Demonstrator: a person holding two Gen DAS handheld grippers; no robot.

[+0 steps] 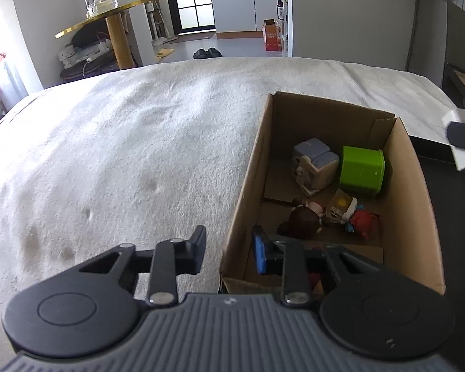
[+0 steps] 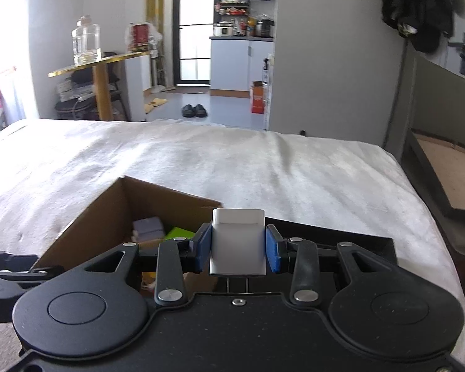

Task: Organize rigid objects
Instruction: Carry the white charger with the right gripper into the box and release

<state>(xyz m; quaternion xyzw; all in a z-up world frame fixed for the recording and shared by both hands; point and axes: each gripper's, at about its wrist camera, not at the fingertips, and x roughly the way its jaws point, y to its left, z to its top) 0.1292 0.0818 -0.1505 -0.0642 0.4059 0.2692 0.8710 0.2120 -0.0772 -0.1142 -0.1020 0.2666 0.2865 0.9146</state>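
Note:
An open cardboard box [image 1: 414, 192] [image 2: 86, 226] sits on a white blanket. Inside lie a green cube [image 1: 361, 170] [image 2: 183, 233], a grey-lilac toy [image 1: 316, 161] [image 2: 148, 226], a brown-haired figurine [image 1: 303, 220] and a red figure [image 1: 359, 217]. My left gripper [image 1: 229, 254] straddles the box's near left wall, one finger outside and one inside. Blanket shows in the gap between the outer finger and the wall, and nothing is held. My right gripper [image 2: 238, 248] is shut on a white plug adapter [image 2: 238, 238], held over the box's right side; two metal prongs show under it. The right gripper also shows at the edge [image 1: 462, 142].
The blanket-covered bed [image 1: 124, 155] stretches left and beyond the box. A black board [image 2: 356, 245] lies right of the box. A dark frame [image 2: 443, 161] stands along the bed's right side. A gold round table [image 1: 114, 9] with glass jars stands past the bed.

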